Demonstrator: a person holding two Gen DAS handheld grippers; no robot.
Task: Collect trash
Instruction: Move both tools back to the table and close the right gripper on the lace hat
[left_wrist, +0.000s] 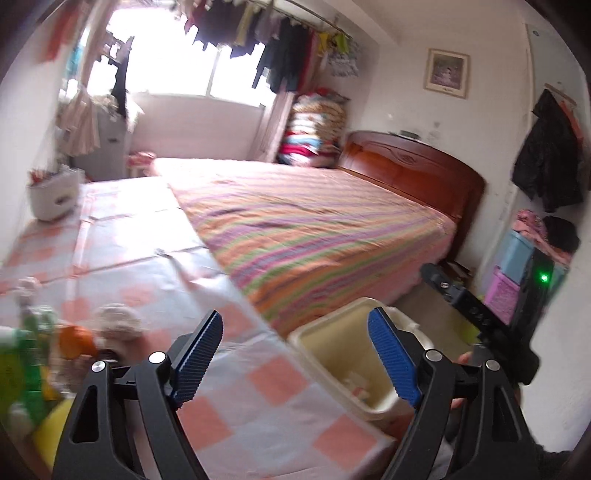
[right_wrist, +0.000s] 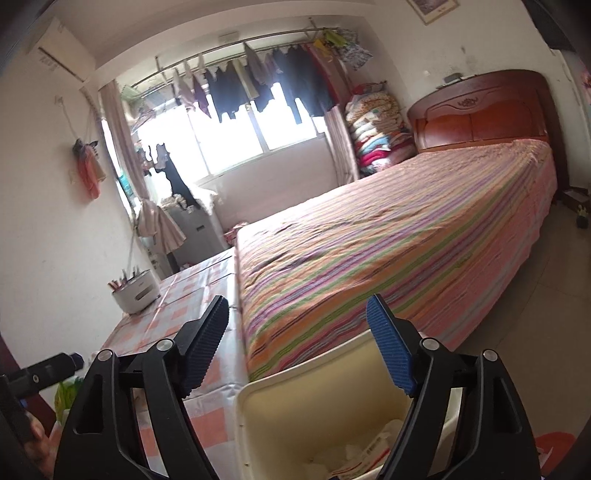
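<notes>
A cream waste bin (left_wrist: 327, 345) stands beside the table, below and just right of my left gripper (left_wrist: 295, 314). That gripper is open, with nothing between its blue pads. Paper scraps (left_wrist: 354, 384) lie at the bin's bottom. Blurred at the left on the table (left_wrist: 258, 391), which has a pink checked cloth, are a crumpled tissue (left_wrist: 118, 321), an orange item (left_wrist: 74, 341) and green packaging (left_wrist: 22, 369). In the right wrist view, my right gripper (right_wrist: 297, 299) is open above the bin (right_wrist: 314, 406), where crumpled paper (right_wrist: 369, 450) shows, and it holds nothing.
A bed with a striped sheet (left_wrist: 314, 229) butts against the table's far side. A white pot of utensils (left_wrist: 53, 195) stands at the table's far left corner. Plastic drawers (left_wrist: 513, 273) line the right wall. Tiled floor (right_wrist: 535, 295) runs right of the bed.
</notes>
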